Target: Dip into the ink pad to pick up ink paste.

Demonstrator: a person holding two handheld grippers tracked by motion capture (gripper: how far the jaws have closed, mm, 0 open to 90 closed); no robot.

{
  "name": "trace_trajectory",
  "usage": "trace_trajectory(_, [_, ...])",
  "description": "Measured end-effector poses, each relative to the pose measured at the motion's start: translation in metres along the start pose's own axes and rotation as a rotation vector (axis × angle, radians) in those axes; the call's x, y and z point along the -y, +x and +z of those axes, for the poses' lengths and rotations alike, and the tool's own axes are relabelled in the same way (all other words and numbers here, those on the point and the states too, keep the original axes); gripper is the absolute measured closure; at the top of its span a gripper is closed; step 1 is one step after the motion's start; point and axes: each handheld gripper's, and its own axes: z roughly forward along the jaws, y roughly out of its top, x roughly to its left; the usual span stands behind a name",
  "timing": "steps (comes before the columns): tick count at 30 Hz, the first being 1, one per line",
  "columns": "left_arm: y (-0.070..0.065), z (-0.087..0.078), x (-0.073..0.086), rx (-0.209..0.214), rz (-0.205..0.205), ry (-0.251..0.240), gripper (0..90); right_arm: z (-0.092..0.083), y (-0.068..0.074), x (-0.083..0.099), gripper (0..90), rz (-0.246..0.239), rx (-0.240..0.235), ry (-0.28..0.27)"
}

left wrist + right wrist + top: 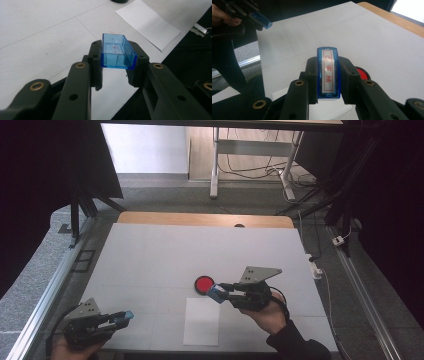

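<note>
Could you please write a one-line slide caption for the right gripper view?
Right tongs clamp a blue stamp with red characters, above the white table near a red ink pad.

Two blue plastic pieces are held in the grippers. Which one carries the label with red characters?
The blue stamp body in the right gripper carries it. The blue cap in the left gripper is a hollow, open shell with no label.

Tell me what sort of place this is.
Probably a lab or workshop set up for recording: a white-topped table flanked by metal rails, black curtains at the sides, and loose cables across the floor beyond.
</note>
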Motion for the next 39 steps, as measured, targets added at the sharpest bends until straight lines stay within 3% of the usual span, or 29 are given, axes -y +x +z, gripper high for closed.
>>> trace_trajectory(17, [-0.001,0.001,0.0,-0.005,0.009,0.008,68.0,0.029,-0.024,-0.006,71.2,-0.004,0.075,0.08])
trace_trajectory(39, [-0.001,0.001,0.0,-0.005,0.011,0.008,68.0,0.09,-0.05,-0.008,71.3,-0.01,0.105,0.226])
